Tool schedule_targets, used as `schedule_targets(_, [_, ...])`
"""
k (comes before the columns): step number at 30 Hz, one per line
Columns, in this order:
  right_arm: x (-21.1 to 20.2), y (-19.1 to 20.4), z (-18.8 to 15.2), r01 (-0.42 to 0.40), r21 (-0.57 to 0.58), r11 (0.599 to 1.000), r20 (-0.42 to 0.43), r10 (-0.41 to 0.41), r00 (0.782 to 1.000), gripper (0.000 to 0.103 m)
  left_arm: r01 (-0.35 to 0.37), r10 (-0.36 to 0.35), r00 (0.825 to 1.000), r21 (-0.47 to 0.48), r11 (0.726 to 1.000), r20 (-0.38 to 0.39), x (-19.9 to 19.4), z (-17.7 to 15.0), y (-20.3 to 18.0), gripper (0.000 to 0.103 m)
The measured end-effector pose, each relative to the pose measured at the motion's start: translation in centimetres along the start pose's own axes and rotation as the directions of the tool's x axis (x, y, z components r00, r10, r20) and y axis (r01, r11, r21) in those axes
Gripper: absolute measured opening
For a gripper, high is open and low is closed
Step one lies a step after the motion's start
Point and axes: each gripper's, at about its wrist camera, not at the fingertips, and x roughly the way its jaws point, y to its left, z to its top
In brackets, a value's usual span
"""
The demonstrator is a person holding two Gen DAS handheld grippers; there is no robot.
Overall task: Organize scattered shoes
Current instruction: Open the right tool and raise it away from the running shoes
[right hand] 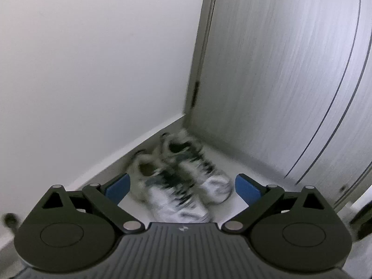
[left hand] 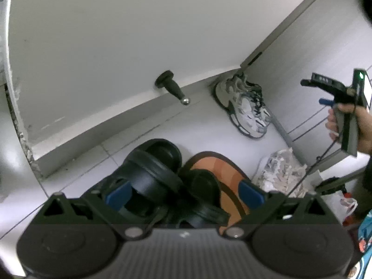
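My left gripper (left hand: 183,194) is shut on a pair of sandals pressed together between its blue pads: a black sandal (left hand: 148,172) on the left and an orange-footbed sandal (left hand: 223,172) with a black strap on the right. A pair of white and grey sneakers (left hand: 244,107) stands on the floor in the corner. In the right wrist view the sneakers (right hand: 181,186) lie side by side, blurred, below my right gripper (right hand: 183,187), which is open and empty. A hand holds that right gripper (left hand: 312,93) in the air to the right of the sneakers.
A black door stopper (left hand: 173,88) sticks out from the white wall's baseboard. A grey ribbed door (right hand: 279,81) closes the corner on the right. A crumpled plastic bag (left hand: 283,174) lies on the tiled floor beside the sandals.
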Motion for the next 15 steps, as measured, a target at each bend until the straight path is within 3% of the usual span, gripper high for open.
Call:
schedule_targets(3, [-0.5, -0.7, -1.7, -0.016, 0.002, 1.000, -0.029, 0.016, 0.999, 0.100, -0.009, 0.009, 1.000, 0.010, 1.000, 0.029, -0.5, 0.2, 0.0, 0.100])
schedule_targets(6, [-0.8, -1.3, -3.3, 0.042, -0.020, 0.999, -0.056, -0.043, 0.997, 0.100, 0.000, 0.000, 1.000, -0.009, 1.000, 0.018, -0.4, 0.3, 0.2, 0.100])
schedule_targets(10, [-0.9, -4.3, -6.0, 0.094, 0.069, 0.993, -0.136, -0.084, 0.987, 0.100, 0.001, -0.001, 1.000, -0.030, 1.000, -0.011, 0.2, 0.2, 0.6, 0.100])
schedule_targets(15, [-0.1, -7.3, -8.7, 0.146, 0.110, 0.983, -0.199, -0.122, 0.972, 0.100, -0.019, 0.020, 1.000, -0.060, 0.998, 0.014, 0.0, 0.3, 1.3, 0.100])
